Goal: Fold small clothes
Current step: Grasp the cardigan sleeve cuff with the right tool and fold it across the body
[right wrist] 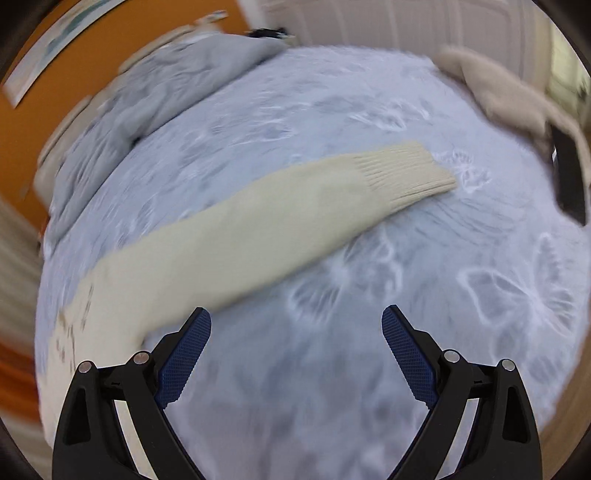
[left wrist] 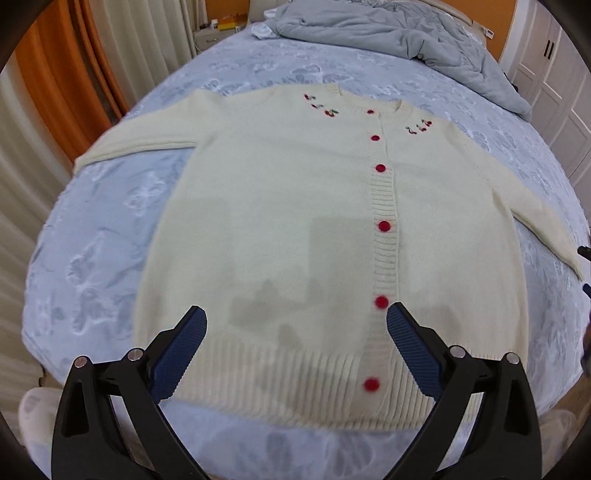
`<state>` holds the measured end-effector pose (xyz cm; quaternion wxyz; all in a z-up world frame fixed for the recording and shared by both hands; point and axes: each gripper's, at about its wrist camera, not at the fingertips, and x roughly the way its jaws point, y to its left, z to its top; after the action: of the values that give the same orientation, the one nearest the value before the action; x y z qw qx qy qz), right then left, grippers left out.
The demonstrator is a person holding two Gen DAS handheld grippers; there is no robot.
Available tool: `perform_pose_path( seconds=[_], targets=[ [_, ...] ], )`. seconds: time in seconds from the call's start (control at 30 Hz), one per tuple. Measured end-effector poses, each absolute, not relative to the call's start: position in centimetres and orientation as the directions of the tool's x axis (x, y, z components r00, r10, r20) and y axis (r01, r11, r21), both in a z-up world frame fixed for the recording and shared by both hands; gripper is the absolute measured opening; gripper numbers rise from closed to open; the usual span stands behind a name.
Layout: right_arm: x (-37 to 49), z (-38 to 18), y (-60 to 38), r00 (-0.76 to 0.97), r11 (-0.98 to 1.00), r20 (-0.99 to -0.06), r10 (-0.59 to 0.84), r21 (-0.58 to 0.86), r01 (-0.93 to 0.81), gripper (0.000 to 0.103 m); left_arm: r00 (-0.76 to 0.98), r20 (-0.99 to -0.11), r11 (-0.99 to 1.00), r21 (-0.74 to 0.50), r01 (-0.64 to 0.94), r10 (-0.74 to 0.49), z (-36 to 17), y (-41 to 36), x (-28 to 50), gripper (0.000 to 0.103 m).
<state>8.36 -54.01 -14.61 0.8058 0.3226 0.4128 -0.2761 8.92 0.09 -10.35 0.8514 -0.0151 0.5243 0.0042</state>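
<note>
Cream knit cardigan [left wrist: 295,229] lies flat, front up, on the pale blue floral bedspread [left wrist: 92,258], buttoned; neckline at the far side, ribbed hem nearest the left camera. Seven red buttons [left wrist: 380,168] countable down the placket; the lowest ones are smeared by blur. Small cherry embroidery [left wrist: 321,105] on both sides of the collar, detail too fine to resolve.

Left gripper [left wrist: 295,321]: jaws spread wide, nothing between them, hovering over the hem region. Whether the blue pads [left wrist: 181,354] touch the knit cannot be told. Grey shadows fall on the lower front panel.

One sleeve runs out toward the curtain [left wrist: 55,110] side, its cuff blurred at the edge. The other sleeve [right wrist: 258,229] is cut off at the right edge of the left view; the right view shows it stretched across the bedspread, ribbed cuff [right wrist: 406,173] flat and clear.

Right gripper [right wrist: 295,325]: jaws wide apart, empty, above bare bedspread just beside the sleeve's shoulder end. The right view is heavily motion-blurred.

Grey quilt [left wrist: 399,33] bunched at the far end of the bed. A beige garment [right wrist: 509,96] and a dark flat object [right wrist: 570,177], possibly a phone, sit at the right view's margin, both indistinct
</note>
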Motion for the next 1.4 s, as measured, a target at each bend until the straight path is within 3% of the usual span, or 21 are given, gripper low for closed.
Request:
perform_pose_path(
  seconds=[0.13, 0.17, 0.2, 0.23, 0.27, 0.3, 0.47, 0.63, 0.77, 0.87, 0.93, 0.97, 1.0, 1.07, 1.23, 1.4],
  targets=[
    [10.3, -17.6, -58.1, 0.486, 0.556, -0.856, -0.176, 0.321, 0.767, 0.091, 0.429, -0.903, 1.000, -0.018, 0.001, -0.017, -12.0, -1.0, 11.3, 0.096],
    [10.9, -18.3, -58.8, 0.493, 0.539, -0.854, -0.168, 0.339, 0.771, 0.088, 0.425, -0.905, 1.000, -0.016, 0.008, -0.018, -12.2, -1.2, 11.8, 0.096],
    [11.3, -18.8, -59.2, 0.498, 0.528, -0.852, -0.163, 0.351, 0.773, 0.068, 0.426, -0.905, 1.000, -0.013, 0.016, -0.019, -12.5, -1.3, 12.4, 0.096],
    [11.6, -19.1, -59.3, 0.499, 0.522, -0.852, -0.158, 0.357, 0.775, 0.057, 0.430, -0.903, 1.000, -0.012, 0.022, -0.020, -12.6, -1.4, 12.8, 0.096],
    [12.2, -19.3, -59.5, 0.500, 0.519, -0.852, -0.156, 0.360, 0.776, 0.027, 0.438, -0.899, 0.999, -0.012, 0.031, -0.025, -12.6, -1.4, 13.2, 0.096],
    [12.6, -19.2, -59.3, 0.506, 0.523, -0.849, -0.154, 0.364, 0.771, 0.010, 0.444, -0.896, 0.999, -0.012, 0.034, -0.026, -12.6, -1.4, 13.5, 0.096],
    [15.9, -10.7, -53.2, 0.718, 0.687, -0.676, -0.164, 0.444, 0.575, 0.009, 0.487, -0.870, 0.997, -0.064, 0.049, -0.080, -11.6, -0.7, 15.2, 0.096],
    [20.7, -1.9, -38.2, 0.853, 0.907, -0.511, 0.108, 0.402, 0.126, 0.009, 0.540, -0.828, 0.987, -0.159, 0.027, -0.149, -9.6, 1.0, 16.7, 0.096],
    [23.8, -2.8, -25.8, 0.767, 0.927, -0.548, 0.333, 0.338, -0.161, 0.013, 0.576, -0.794, 0.970, -0.243, -0.006, -0.195, -8.2, 3.2, 17.9, 0.098],
    [25.7, -8.7, -19.1, 0.615, 0.919, -0.683, 0.393, 0.295, -0.259, 0.015, 0.574, -0.784, 0.949, -0.312, -0.036, -0.236, -7.9, 4.8, 19.2, 0.098],
    [25.0, -10.3, -18.5, 0.591, 0.928, -0.715, 0.373, 0.271, -0.257, 0.015, 0.564, -0.779, 0.930, -0.363, -0.052, -0.273, -8.1, 5.9, 20.4, 0.098],
    [24.2, -10.8, -19.3, 0.595, 0.935, -0.722, 0.353, 0.265, -0.234, 0.020, 0.558, -0.780, 0.925, -0.376, -0.056, -0.283, -8.4, 6.1, 21.1, 0.098],
    [23.5, -10.8, -20.5, 0.602, 0.941, -0.723, 0.338, 0.270, -0.204, 0.035, 0.551, -0.782, 0.921, -0.384, -0.058, -0.291, -8.6, 6.3, 21.8, 0.098],
    [22.1, -10.5, -23.2, 0.637, 0.949, -0.709, 0.301, 0.291, -0.124, 0.053, 0.534, -0.784, 0.915, -0.401, -0.043, -0.318, -9.5, 6.0, 23.4, 0.098],
    [19.6, -11.9, -30.8, 0.664, 0.954, -0.731, 0.156, 0.287, 0.092, 0.053, 0.526, -0.785, 0.932, -0.361, 0.040, -0.327, -9.9, 0.7, 26.6, 0.098],
    [19.7, -13.9, -33.5, 0.673, 0.889, -0.719, 0.172, 0.407, 0.208, 0.053, 0.538, -0.818, 0.978, -0.145, 0.151, -0.204, -10.6, -9.4, 30.3, 0.098]
  ],
)
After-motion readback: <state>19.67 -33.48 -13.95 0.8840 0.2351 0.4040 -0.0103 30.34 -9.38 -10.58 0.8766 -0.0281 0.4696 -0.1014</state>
